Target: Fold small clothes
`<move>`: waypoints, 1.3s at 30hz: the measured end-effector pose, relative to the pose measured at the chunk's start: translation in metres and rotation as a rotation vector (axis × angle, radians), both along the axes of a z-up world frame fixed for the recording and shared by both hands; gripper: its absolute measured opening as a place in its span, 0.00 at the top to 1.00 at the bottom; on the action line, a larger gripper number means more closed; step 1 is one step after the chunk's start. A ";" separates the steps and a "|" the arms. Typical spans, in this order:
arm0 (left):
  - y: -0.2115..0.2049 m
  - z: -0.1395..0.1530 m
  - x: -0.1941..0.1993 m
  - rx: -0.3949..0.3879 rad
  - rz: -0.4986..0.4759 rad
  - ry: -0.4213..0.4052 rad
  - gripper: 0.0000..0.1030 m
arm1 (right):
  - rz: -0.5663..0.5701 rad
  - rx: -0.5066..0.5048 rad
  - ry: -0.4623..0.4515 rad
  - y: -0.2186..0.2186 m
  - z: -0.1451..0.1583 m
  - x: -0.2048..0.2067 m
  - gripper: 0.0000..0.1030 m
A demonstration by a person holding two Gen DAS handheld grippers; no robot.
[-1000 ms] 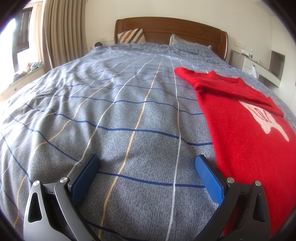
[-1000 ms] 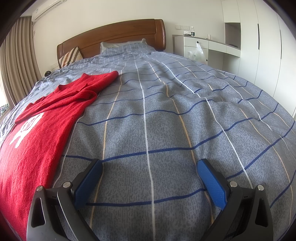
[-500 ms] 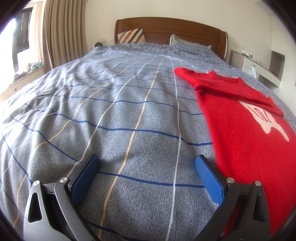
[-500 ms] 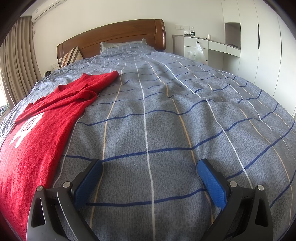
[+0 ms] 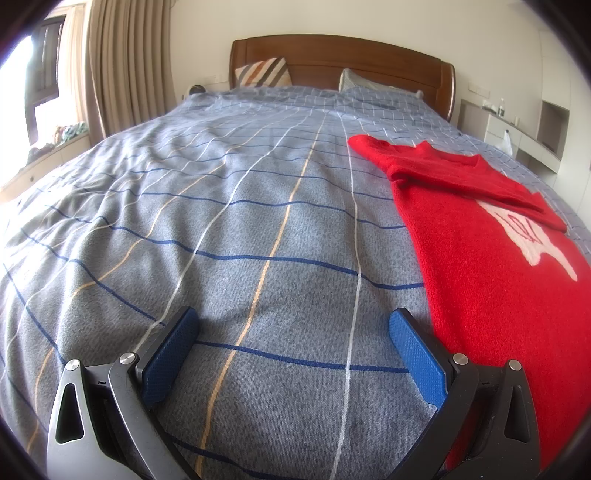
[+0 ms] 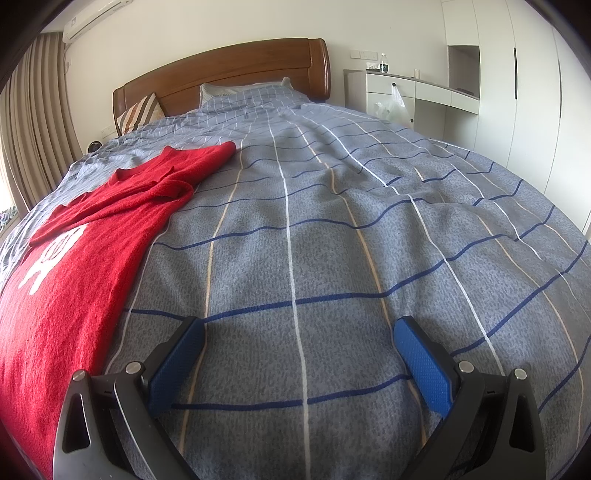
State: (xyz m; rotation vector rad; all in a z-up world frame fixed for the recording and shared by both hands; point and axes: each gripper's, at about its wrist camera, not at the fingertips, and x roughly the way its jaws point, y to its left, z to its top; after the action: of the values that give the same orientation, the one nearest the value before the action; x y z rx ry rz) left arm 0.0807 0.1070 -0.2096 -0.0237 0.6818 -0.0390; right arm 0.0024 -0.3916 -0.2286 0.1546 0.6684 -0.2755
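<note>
In the left wrist view we see the left gripper (image 5: 291,325) with its jaws spread wide and nothing between them but the grey-blue checked duvet (image 5: 221,229) of the bed. One red sweater (image 5: 487,266) lies flat on the duvet to the right of the jaws, its near edge just beside the right blue pad (image 5: 415,360); a white motif (image 5: 532,240) shows on its chest, and one sleeve (image 5: 480,181) is folded across the upper body. Beyond it we count one wooden headboard (image 5: 340,55) and two pillows: a striped one (image 5: 264,72) and a grey one (image 5: 360,79). Beige curtains (image 5: 125,62) hang at the left. In the right wrist view the right gripper (image 6: 299,328) likewise holds its jaws wide apart over bare duvet, gripping nothing. The same single sweater lies to the left of these jaws, near the left blue pad (image 6: 177,363) but apart from it. At the far right we see white wardrobe doors (image 6: 535,96), a white desk (image 6: 410,88) with one plastic bag (image 6: 391,105) hanging from it, and one air conditioner (image 6: 92,16) high on the wall.
</note>
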 end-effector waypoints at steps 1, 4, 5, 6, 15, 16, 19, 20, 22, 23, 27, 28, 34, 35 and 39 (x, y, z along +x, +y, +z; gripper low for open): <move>0.000 0.000 0.000 0.000 0.000 0.000 0.00 | 0.000 0.000 0.000 0.000 0.000 0.000 0.02; 0.000 0.000 0.000 0.000 0.000 0.000 0.00 | 0.000 0.000 0.000 0.000 0.000 0.000 0.02; 0.000 0.000 0.000 0.000 0.000 0.000 0.00 | 0.000 0.000 0.000 0.000 0.000 0.000 0.02; 0.000 0.000 0.000 -0.001 0.000 0.000 0.00 | 0.000 0.000 0.000 0.000 0.000 0.000 0.02; 0.000 -0.001 0.000 0.001 0.000 -0.001 0.00 | 0.000 0.000 0.000 0.000 0.000 0.000 0.02; 0.000 -0.001 0.000 0.001 0.000 -0.001 0.00 | 0.000 0.000 0.000 0.000 0.000 0.000 0.02; 0.000 -0.001 0.000 0.001 0.000 -0.001 0.00 | 0.000 0.000 0.000 0.000 0.000 0.000 0.02; 0.000 -0.001 0.000 0.001 0.000 -0.001 0.00 | 0.000 0.000 0.000 0.000 0.000 0.000 0.02; 0.000 -0.001 0.000 0.001 0.000 -0.001 0.00 | 0.000 0.000 0.000 0.000 0.000 0.000 0.02; 0.000 -0.001 0.000 0.001 0.000 -0.001 0.00 | 0.000 0.000 0.000 0.000 0.000 0.000 0.02; 0.001 0.001 0.000 -0.006 -0.002 0.015 0.00 | 0.000 0.000 0.001 0.000 0.000 0.000 0.01; 0.003 0.004 0.000 -0.011 -0.008 0.034 0.00 | 0.001 0.004 0.002 0.000 0.000 0.000 0.01; 0.016 0.036 -0.035 -0.114 -0.097 0.133 0.01 | 0.035 0.079 0.067 -0.002 0.035 -0.015 0.03; 0.016 0.038 -0.044 -0.152 -0.123 0.152 0.01 | 0.071 0.103 0.066 0.003 0.045 -0.025 0.03; -0.002 0.030 -0.066 -0.248 -0.207 0.248 0.03 | 0.278 0.255 0.122 0.036 0.062 -0.059 0.03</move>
State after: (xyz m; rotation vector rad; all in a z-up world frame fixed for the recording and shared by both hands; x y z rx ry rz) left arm 0.0145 0.1052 -0.1796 -0.1993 0.9221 -0.3245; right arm -0.0564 -0.3554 -0.1667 0.2866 0.8352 0.0697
